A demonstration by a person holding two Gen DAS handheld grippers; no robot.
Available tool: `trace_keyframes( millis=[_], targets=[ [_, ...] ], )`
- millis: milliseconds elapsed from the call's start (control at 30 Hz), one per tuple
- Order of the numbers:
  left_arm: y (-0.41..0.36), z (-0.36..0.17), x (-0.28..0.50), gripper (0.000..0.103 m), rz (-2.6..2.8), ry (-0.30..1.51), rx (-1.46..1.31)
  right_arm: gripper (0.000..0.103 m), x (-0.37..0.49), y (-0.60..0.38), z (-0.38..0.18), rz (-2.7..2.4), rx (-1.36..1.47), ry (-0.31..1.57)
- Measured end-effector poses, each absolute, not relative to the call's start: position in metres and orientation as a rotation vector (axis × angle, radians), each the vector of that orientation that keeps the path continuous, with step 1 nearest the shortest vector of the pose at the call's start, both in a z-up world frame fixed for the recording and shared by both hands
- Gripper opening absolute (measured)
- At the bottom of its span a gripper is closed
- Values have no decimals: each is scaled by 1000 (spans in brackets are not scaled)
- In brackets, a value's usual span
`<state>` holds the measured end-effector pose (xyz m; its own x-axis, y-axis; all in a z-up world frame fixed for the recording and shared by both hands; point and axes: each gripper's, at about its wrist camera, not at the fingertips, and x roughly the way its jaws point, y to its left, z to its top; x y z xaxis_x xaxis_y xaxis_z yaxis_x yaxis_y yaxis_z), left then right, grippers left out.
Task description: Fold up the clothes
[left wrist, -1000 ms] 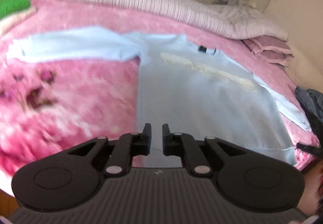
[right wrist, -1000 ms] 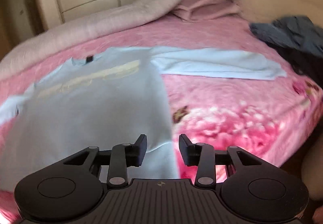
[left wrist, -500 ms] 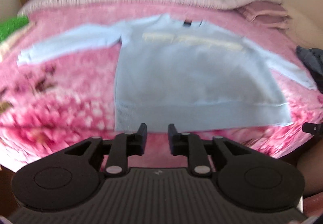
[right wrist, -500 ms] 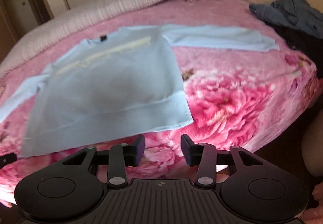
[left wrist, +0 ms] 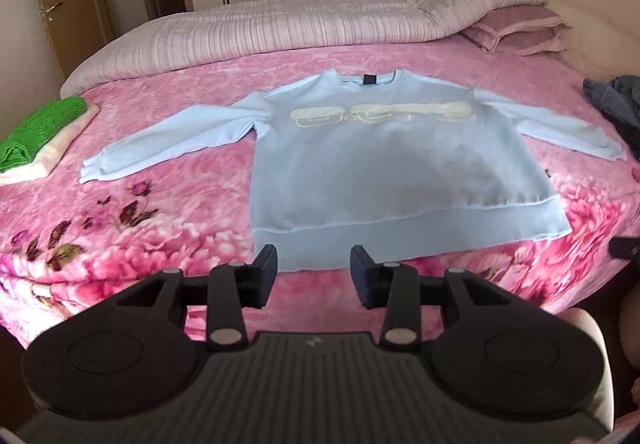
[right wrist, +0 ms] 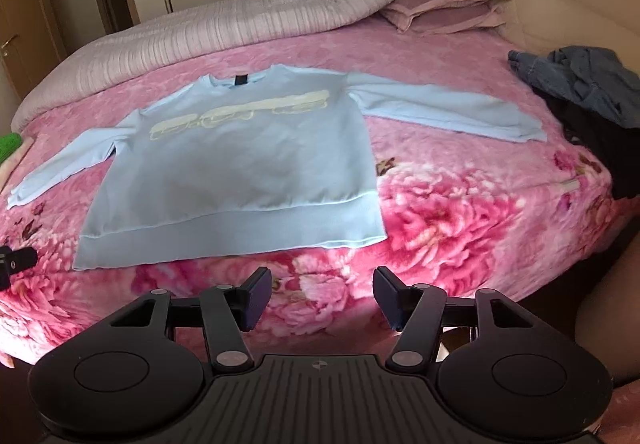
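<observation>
A light blue sweatshirt (left wrist: 384,172) with a pale yellow print lies flat, front up, on the pink floral bed (left wrist: 160,212), both sleeves spread out. It also shows in the right wrist view (right wrist: 240,172). My left gripper (left wrist: 313,276) is open and empty, held above the bed's near edge just short of the hem. My right gripper (right wrist: 320,298) is open and empty, also back from the hem, near its right corner.
Folded green and cream clothes (left wrist: 36,136) are stacked at the bed's left. A heap of dark blue and black clothes (right wrist: 592,100) lies at the right. A rolled duvet (left wrist: 280,32) and pillows (left wrist: 516,28) line the far side. Wardrobe doors stand behind.
Both grippers have let go of the sweatshirt's hem, opened wider and drawn back towards the bed's near edge. The sweatshirt now lies whole and flat in view.
</observation>
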<state>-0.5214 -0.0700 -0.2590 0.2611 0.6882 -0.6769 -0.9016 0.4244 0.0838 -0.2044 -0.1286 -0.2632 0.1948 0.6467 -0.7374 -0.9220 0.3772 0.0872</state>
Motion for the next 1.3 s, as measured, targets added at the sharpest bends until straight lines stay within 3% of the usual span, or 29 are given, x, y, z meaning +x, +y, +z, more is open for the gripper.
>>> trace_keyframes(
  millis=[567,1300],
  targets=[
    [-88,-267,-514,37,1036,722,-338,60,-207,-141,-266,1108,-433,791],
    [-69,-260,-560,38,1212,704,-393,60,-262,-101,-256,1320,-505,697]
  ],
)
